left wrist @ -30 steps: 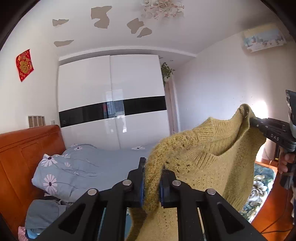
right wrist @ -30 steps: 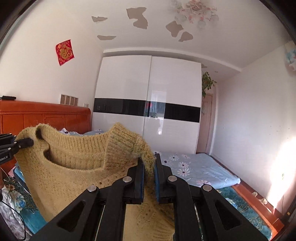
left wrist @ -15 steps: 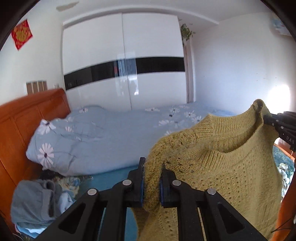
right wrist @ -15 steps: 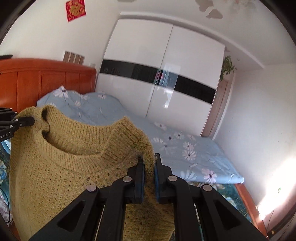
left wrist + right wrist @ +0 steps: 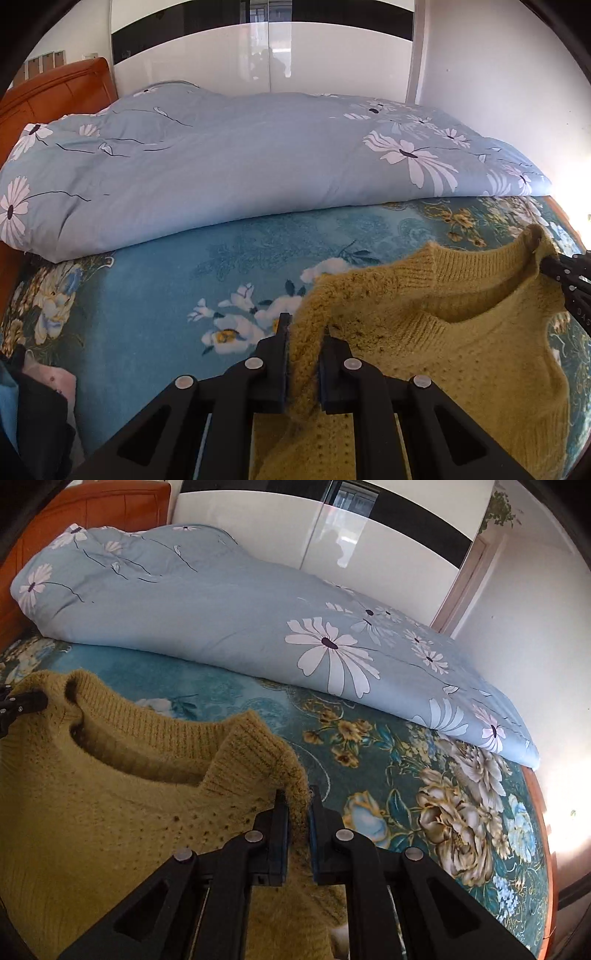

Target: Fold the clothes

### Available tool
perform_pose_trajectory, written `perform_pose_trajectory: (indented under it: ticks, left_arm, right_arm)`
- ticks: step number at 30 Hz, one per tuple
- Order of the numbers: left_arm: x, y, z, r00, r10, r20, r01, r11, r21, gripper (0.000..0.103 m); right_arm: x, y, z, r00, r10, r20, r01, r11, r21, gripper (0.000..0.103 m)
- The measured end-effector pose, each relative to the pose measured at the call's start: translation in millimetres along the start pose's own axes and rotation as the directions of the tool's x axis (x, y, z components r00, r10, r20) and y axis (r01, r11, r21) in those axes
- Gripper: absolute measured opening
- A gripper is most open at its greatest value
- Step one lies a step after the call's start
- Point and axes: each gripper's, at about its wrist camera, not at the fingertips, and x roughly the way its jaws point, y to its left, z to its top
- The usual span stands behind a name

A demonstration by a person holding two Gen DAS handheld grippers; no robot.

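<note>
Mustard-yellow wool, chunky and loosely knitted with a ribbed round collar, makes up the sweater [image 5: 461, 354] that hangs stretched between the two tools above the near part of the bed. The black left gripper [image 5: 303, 363] has its jaws closed on a fold of the shoulder knit, the fuzzy fabric bunched between the blue-edged pads; the black right gripper [image 5: 297, 836] clamps the opposite shoulder in the same way, its jaws shut on a thin ridge of wool. Each tool's tip shows at the edge of the other's view, pinching the collar's far corner. Beneath the garment lies a smooth teal bedsheet printed with gold and white flowers [image 5: 417, 775], flat and free from the sweater's collar out to the quilt. A puffy pale-blue quilt with white daisies [image 5: 240, 162] runs along the far side of the bed, its soft rolled edge marking the limit of the open sheet. An orange wooden headboard [image 5: 59, 88] stands at the far left, a glossy white wardrobe with a black band [image 5: 369, 542] behind. A dark heap of clothes [image 5: 33, 413] crowds the near left corner.
</note>
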Motion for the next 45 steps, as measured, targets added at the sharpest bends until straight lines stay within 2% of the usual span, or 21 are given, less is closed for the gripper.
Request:
perform_pose_trajectory:
  ticks: [5,7,9,14,18,22,25,27,28,29,31,32,33,35,36,38,40,41,42,45]
  left_arm:
    - [26,0,34,0.996,0.054,0.072,-0.053,0.998,-0.017,0.012]
    - [39,9,46,0.997,0.053,0.057,-0.050,0.997,-0.063,0.012]
    - [62,12,46,0.997,0.072,0.015,-0.070,0.994,-0.082,0.012]
    - [127,5,25,0.984,0.137,-0.112,-0.140,0.990,-0.017,0.013]
    - [144,5,15,0.986,0.139,-0.091,-0.140,0.990,-0.013,0.016]
    - [141,7,17,0.989,0.114,-0.094,-0.117,0.993,-0.026,0.017]
    - [124,19,14,0.994,0.043,-0.102,-0.056,0.991,-0.126,0.032]
    - [107,32,7,0.992,0.001,-0.124,-0.028,0.976,-0.215,0.036]
    - [96,39,2,0.990,-0.042,-0.135,0.007,0.967,-0.253,0.036]
    - [82,47,-4,0.988,-0.087,-0.128,0.048,0.958,-0.281,0.036]
    - [48,59,-21,0.987,-0.121,-0.109,0.083,0.949,-0.305,0.039]
    - [30,62,-33,0.986,-0.132,-0.100,0.095,0.946,-0.310,0.047]
    - [11,65,-49,0.983,-0.157,-0.095,0.120,0.942,-0.314,0.057]
    - [-25,69,-90,0.975,-0.210,-0.073,0.176,0.930,-0.323,0.064]
    - [-40,69,-110,0.973,-0.223,-0.063,0.192,0.926,-0.324,0.067]
    - [-63,67,-148,0.977,-0.201,-0.073,0.169,0.935,-0.312,0.067]
    - [-80,67,-186,0.978,-0.181,-0.106,0.140,0.939,-0.315,0.067]
    - [-87,66,-204,0.973,-0.193,-0.126,0.143,0.935,-0.326,0.067]
    - [-92,65,-222,0.966,-0.218,-0.137,0.160,0.926,-0.343,0.067]
    - [-108,61,-262,0.947,-0.285,-0.147,0.207,0.894,-0.398,0.067]
  right_arm:
    - [25,-6,48,0.997,-0.041,0.064,0.041,0.999,0.005,0.009]
    - [39,-7,63,0.997,-0.040,0.071,0.038,0.999,0.031,0.009]
    - [61,-2,70,0.999,-0.026,0.045,0.024,0.999,0.046,0.009]
    - [124,28,52,0.998,-0.048,-0.048,0.048,0.999,0.008,0.009]
    - [153,35,36,0.995,-0.043,-0.093,0.044,0.999,0.010,0.010]
    - [151,33,32,0.996,-0.041,-0.074,0.042,0.999,0.008,0.013]
    - [136,26,31,0.997,0.007,-0.074,-0.006,1.000,0.014,0.017]
    - [115,18,25,0.997,0.061,-0.050,-0.059,0.997,0.046,0.031]
    - [103,12,19,0.995,0.091,-0.041,-0.089,0.994,0.059,0.036]
    - [90,5,12,0.992,0.124,-0.036,-0.121,0.990,0.067,0.044]
    - [64,-11,-6,0.982,0.185,-0.027,-0.183,0.980,0.083,0.045]
    - [49,-21,-20,0.978,0.209,-0.020,-0.206,0.973,0.103,0.045]
    - [33,-31,-39,0.973,0.231,-0.013,-0.227,0.964,0.135,0.050]
    - [4,-49,-82,0.964,0.267,-0.013,-0.259,0.945,0.201,0.057]
    - [-6,-57,-106,0.963,0.270,-0.018,-0.259,0.938,0.231,0.058]
    - [-25,-70,-153,0.957,0.287,-0.026,-0.266,0.915,0.304,0.059]
    - [-40,-76,-196,0.941,0.336,-0.028,-0.297,0.865,0.404,0.059]
    - [-47,-78,-218,0.933,0.360,-0.027,-0.310,0.836,0.453,0.059]
    - [-54,-81,-240,0.923,0.383,-0.024,-0.321,0.804,0.500,0.059]
    - [-86,-82,-288,0.909,0.412,0.066,-0.368,0.719,0.590,0.059]
